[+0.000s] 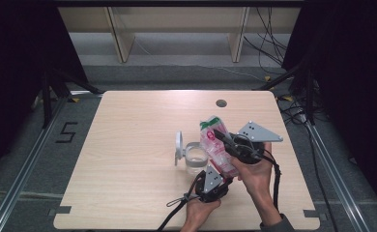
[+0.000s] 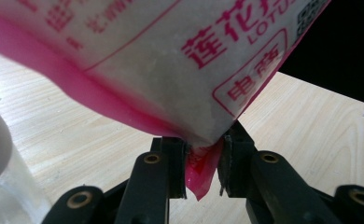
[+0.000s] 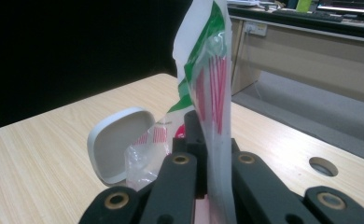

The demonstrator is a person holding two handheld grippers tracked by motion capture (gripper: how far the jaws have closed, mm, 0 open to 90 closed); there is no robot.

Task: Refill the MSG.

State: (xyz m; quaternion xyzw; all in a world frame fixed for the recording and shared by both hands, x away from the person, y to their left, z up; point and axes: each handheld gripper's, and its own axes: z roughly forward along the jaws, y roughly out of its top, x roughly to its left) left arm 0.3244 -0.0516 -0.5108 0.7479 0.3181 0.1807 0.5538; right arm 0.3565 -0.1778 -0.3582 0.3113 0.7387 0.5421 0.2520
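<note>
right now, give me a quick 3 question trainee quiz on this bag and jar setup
1. True or false: the left gripper has its fingers pinched on a bottom corner of the pink and white bag.
2. What does the right gripper hold? A) the jar lid B) the bag's upper part C) nothing
3. Fill in: the clear jar stands on the table with its white lid flipped ____.

Key: 1 true; 2 B; 3 open
</note>
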